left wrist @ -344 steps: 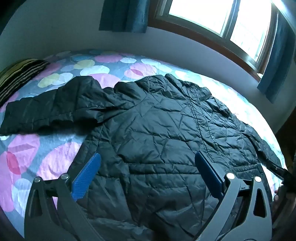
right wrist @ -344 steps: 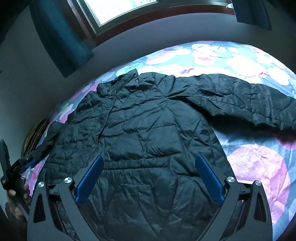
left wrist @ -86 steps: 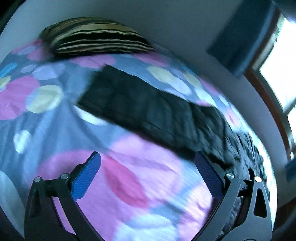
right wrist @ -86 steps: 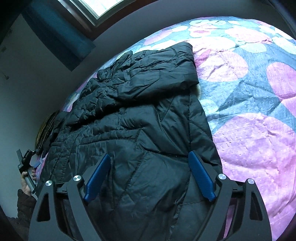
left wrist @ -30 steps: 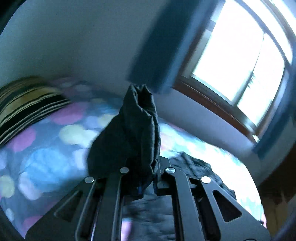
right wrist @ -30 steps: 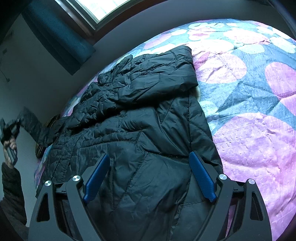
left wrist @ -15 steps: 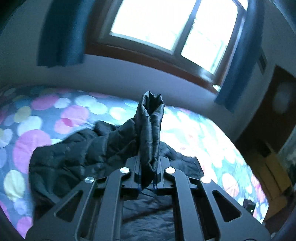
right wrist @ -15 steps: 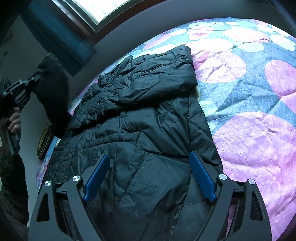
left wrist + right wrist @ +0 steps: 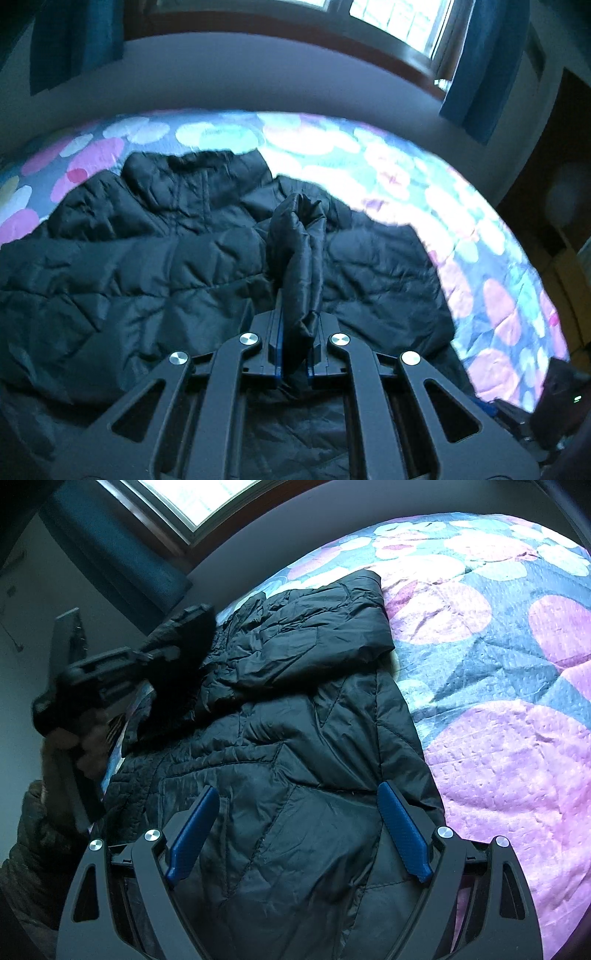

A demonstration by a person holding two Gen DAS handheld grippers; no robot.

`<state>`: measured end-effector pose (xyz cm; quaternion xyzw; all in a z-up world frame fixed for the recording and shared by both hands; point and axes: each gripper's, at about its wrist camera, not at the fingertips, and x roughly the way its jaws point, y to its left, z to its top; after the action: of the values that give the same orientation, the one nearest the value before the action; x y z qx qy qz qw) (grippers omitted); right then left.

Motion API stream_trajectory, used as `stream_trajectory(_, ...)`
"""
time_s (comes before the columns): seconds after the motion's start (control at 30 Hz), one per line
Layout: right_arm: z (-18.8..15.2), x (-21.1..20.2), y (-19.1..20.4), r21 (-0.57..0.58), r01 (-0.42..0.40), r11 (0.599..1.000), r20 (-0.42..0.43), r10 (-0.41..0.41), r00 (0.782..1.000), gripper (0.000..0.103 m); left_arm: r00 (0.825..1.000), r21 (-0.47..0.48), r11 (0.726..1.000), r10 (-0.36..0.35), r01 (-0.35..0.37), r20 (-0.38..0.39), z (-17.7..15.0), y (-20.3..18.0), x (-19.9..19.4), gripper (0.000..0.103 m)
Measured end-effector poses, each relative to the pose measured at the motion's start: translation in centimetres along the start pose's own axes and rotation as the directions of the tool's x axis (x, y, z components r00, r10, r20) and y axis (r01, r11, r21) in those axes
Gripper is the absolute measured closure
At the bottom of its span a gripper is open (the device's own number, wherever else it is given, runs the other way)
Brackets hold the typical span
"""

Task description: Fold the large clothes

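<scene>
A black quilted jacket (image 9: 295, 738) lies spread on the bed, its right sleeve (image 9: 314, 627) folded across the chest. My left gripper (image 9: 295, 332) is shut on the cuff of the left sleeve (image 9: 299, 251), which sticks up bunched between the pads and hangs over the jacket's body (image 9: 129, 277). In the right wrist view that same left gripper (image 9: 177, 642), held by a hand (image 9: 88, 753), hovers over the jacket's left shoulder. My right gripper (image 9: 295, 827) stands open just above the jacket's lower body, nothing between its blue pads (image 9: 402, 830).
The bedspread (image 9: 498, 664) has pink, white and blue circles and lies bare to the right of the jacket. A grey wall, a window (image 9: 399, 22) and blue curtains (image 9: 476, 66) stand behind the bed. A dark doorway (image 9: 554, 155) is at far right.
My left gripper has swung the sleeve cuff from out beside the bed in over the jacket and lower. The right gripper has stayed still and open.
</scene>
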<state>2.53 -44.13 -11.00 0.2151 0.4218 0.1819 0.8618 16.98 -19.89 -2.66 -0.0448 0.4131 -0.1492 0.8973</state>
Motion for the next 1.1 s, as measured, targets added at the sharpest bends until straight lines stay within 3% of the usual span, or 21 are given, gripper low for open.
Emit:
stream_trajectory(0.27,0.0,0.0,0.0,0.006,-0.009,1.0,0.0,0.009,1.0,0.016,0.997,0.065,0.998,0.008,-0.003,-0.077,-1.8,-1.3,3.2,0.092)
stream_trajectory(0.3,0.0,0.0,0.0,0.007,-0.01,1.0,0.0,0.01,1.0,0.016,0.997,0.068,0.998,-0.002,0.008,-0.079,-1.9,-1.3,3.3,0.086)
stream_trajectory(0.37,0.0,0.0,0.0,0.008,-0.013,1.0,0.002,0.013,1.0,0.016,0.995,0.07,0.996,-0.044,0.05,-0.089,-1.9,-1.7,3.0,0.067)
stream_trajectory(0.4,0.0,0.0,0.1,0.008,-0.013,1.0,0.002,0.013,1.0,0.016,0.994,0.068,0.995,-0.066,0.072,-0.09,-1.9,-1.8,2.7,0.052)
stream_trajectory(0.43,0.0,0.0,0.0,0.007,-0.013,1.0,0.002,0.013,1.0,0.016,0.993,0.066,0.994,-0.084,0.09,-0.089,-2.0,-1.9,2.4,0.045)
stream_trajectory(0.57,0.0,-0.1,0.0,0.007,-0.016,1.0,0.003,0.016,1.0,0.016,0.987,0.074,0.986,-0.143,0.148,-0.071,-2.1,-1.5,-0.6,0.043)
stream_trajectory(0.67,-0.1,-0.1,-0.1,0.007,-0.016,1.0,0.003,0.016,1.0,0.016,0.988,0.084,0.985,-0.149,0.151,-0.03,-2.1,0.4,-3.6,0.039)
stream_trajectory(0.8,-0.1,-0.1,-0.1,0.007,-0.015,1.0,0.003,0.015,1.0,0.016,0.993,0.024,0.994,-0.108,0.107,0.039,-2.1,7.1,-7.7,0.039)
stream_trajectory(0.9,0.0,-0.1,-0.1,0.007,-0.016,1.0,0.003,0.016,1.0,0.016,0.997,-0.07,0.997,0.011,-0.005,0.078,-2.2,14.0,-9.5,0.039)
stream_trajectory(1.1,0.0,-0.1,-0.1,0.007,-0.016,1.0,0.003,0.016,1.0,0.016,0.982,-0.309,0.94,0.172,-0.141,0.076,-3.3,26.5,-10.7,0.039)
